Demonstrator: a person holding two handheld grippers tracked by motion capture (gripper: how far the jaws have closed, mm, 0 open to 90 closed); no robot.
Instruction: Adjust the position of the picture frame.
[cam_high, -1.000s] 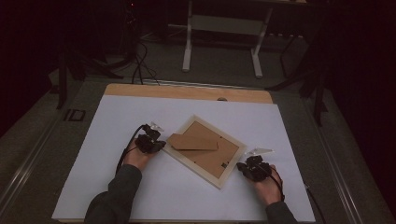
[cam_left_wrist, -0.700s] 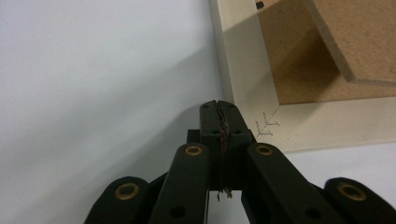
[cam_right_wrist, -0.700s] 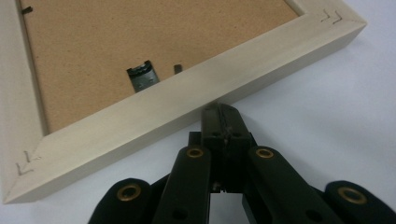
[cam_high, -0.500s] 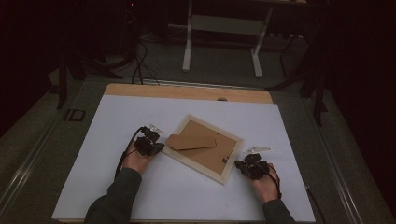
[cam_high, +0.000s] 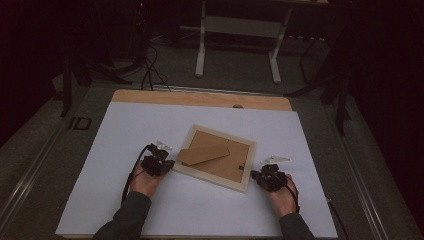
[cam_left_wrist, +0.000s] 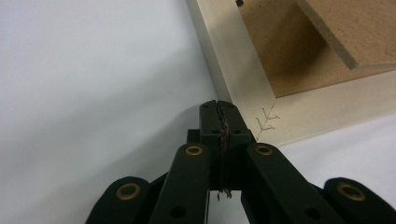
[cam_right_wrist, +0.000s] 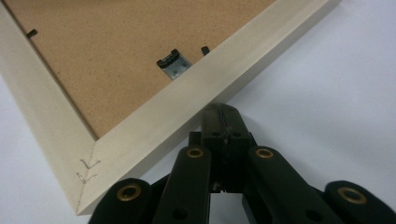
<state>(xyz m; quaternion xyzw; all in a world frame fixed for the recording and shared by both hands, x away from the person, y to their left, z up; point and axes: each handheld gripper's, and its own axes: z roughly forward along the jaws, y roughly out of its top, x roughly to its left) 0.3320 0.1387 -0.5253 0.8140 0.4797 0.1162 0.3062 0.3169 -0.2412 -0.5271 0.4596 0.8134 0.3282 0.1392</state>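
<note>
Nudging the pale wooden picture frame lying face-down, I keep both pressed-together claws, left and right, low against its edges, pushing evenly.

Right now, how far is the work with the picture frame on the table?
Done: the picture frame lies face down on the white sheet, its brown backing board and folded stand up. In hand: the left gripper and the right gripper, both shut and holding nothing, are set against opposite outer edges of the frame, probably to nudge it. Left: the black clips look closed, so the back is not yet opened.
</note>
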